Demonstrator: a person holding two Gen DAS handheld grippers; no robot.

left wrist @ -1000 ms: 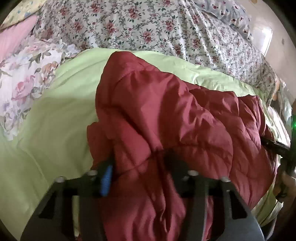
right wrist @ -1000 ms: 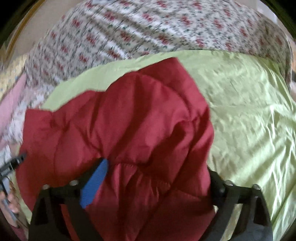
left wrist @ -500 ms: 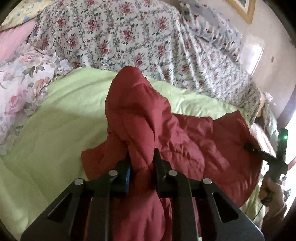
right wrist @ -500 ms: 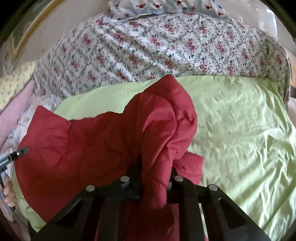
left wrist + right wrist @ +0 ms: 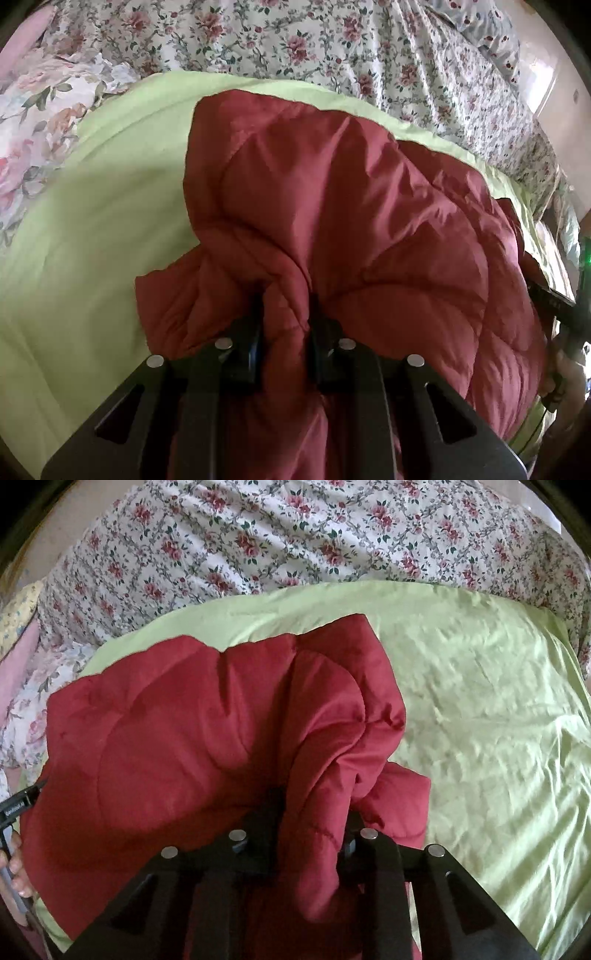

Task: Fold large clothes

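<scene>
A large dark red quilted garment (image 5: 351,206) lies bunched on a light green sheet (image 5: 92,240); it also shows in the right wrist view (image 5: 184,738). My left gripper (image 5: 286,310) is shut on a fold of the red fabric at its near left edge. My right gripper (image 5: 314,801) is shut on a fold at the near right edge. The fabric hangs over both sets of fingers and hides the tips. Each gripper shows at the edge of the other's view, the right gripper (image 5: 554,295) and the left gripper (image 5: 18,801).
The green sheet (image 5: 480,701) covers the bed. A floral quilt (image 5: 295,535) lies heaped along the far side; it also shows in the left wrist view (image 5: 332,44). Floral and pink pillows (image 5: 33,110) sit at the left.
A second ago both grippers stood open around the red fabric. They closed on it and lifted it half a second ago. Now the fabric spreads wider and sits closer to both cameras.
</scene>
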